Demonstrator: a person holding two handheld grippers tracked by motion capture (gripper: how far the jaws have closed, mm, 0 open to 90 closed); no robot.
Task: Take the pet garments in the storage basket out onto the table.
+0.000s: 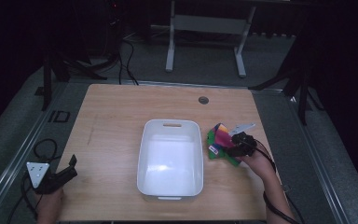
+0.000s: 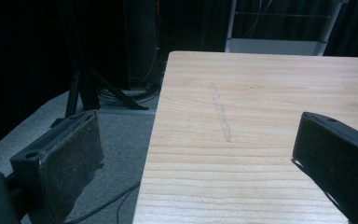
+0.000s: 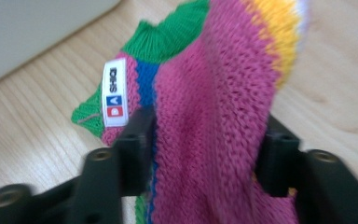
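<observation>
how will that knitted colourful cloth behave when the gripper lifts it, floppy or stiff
Probably floppy: the knitted cloth already bunches into folds between the right gripper jaws. Likely light, and its coarse knit should grip rather than slip.

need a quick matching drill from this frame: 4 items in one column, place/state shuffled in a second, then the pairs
Items:
1. white bin
2. knitted cloth
3. left gripper
4. right gripper

Places/states:
A. open, empty, at the table's near left corner
B. closed on colourful fabric
C. middle of the table, nothing inside
D. pink, green, blue and yellow, right of the bin, pinched between black jaws

Pairs: 1-C, 2-D, 3-A, 4-B
</observation>
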